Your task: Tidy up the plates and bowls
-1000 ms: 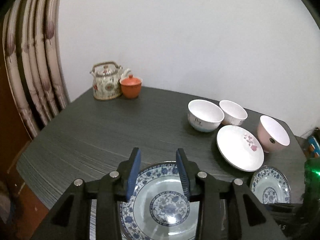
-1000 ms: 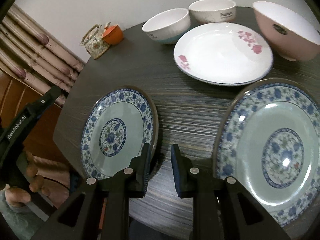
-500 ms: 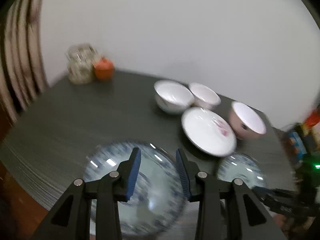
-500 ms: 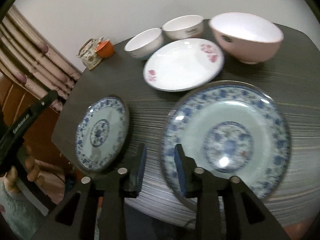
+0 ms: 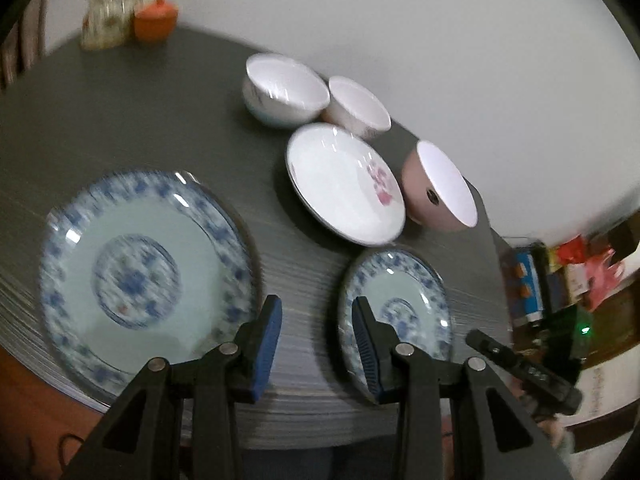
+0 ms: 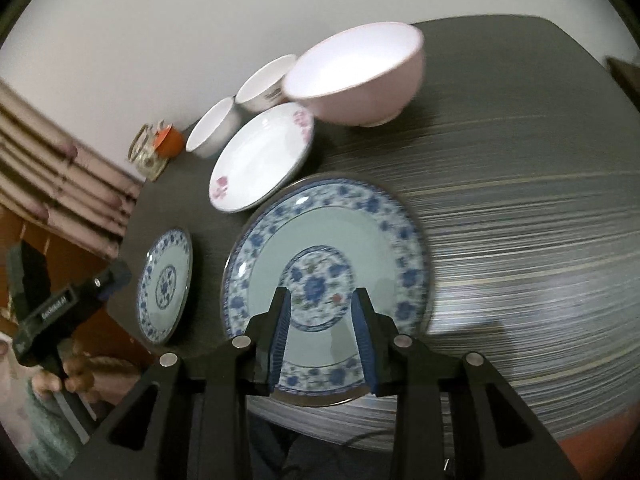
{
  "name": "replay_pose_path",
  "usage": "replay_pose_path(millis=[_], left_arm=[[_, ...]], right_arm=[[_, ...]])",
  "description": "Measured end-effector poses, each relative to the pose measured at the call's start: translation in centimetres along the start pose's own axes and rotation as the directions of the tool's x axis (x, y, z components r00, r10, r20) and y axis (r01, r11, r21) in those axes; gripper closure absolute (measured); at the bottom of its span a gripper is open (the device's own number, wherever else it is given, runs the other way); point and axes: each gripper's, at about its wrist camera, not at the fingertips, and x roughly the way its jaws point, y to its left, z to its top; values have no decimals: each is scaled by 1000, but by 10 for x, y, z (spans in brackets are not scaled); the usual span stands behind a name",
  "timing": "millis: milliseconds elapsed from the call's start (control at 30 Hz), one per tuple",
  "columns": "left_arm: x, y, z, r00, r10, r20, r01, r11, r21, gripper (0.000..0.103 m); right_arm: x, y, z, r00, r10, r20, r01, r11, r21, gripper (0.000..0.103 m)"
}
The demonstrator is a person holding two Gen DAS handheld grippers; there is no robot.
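Blue plates [image 5: 148,276] lie at the table's [image 5: 120,120] near edge.

Three bowls [image 5: 285,89] stand behind three plates [image 5: 345,186] on the table [image 5: 120,120].

Bare table [image 6: 540,200] right of the blue plate [image 6: 340,240]; bowls [image 6: 360,80] and white plate [image 6: 260,160] crowding the far side.

Black gripper [image 6: 320,336], blue pads [image 6: 280,336], silver screws.
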Motion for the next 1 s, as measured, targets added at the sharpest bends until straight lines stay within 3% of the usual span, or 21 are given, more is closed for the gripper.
replay_pose_path(millis=[467,1000], left_arm=[[60,-16,2,986,-68,-150,57,996,-73,66],[91,-16,-2,975,-56,-215,37,995,-90,66]], right_arm=[[9,-64,4,998,59,-39,-52,985,166,75],[24,-76,-2,994,76,-75,-61,980,188,82]])
